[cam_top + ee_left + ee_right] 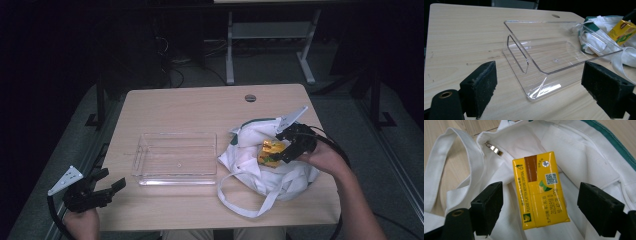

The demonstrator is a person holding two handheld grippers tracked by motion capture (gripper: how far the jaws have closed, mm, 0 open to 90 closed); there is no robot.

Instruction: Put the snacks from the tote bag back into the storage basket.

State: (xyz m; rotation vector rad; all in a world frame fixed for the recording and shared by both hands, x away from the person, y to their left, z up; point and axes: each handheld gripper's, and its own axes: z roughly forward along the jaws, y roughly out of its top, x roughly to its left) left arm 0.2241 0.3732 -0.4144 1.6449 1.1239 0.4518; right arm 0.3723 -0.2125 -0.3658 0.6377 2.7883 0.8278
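Dark floor and desk legs are seen behind a pale wooden table (pixel 170 107). Near its middle a clear plastic tray (pixel 175 157) is laid flat, just beside a white cloth bag (pixel 250 165) with green trim. A yellow drink carton (pixel 539 191) is seen lying in the open mouth of the bag. The right gripper (pixel 287 147) is held over the carton, its jaws spread wide on either side and not touching it. The left gripper (pixel 107 187) is held at the table's near left corner, jaws likewise spread, pointed toward the tray.
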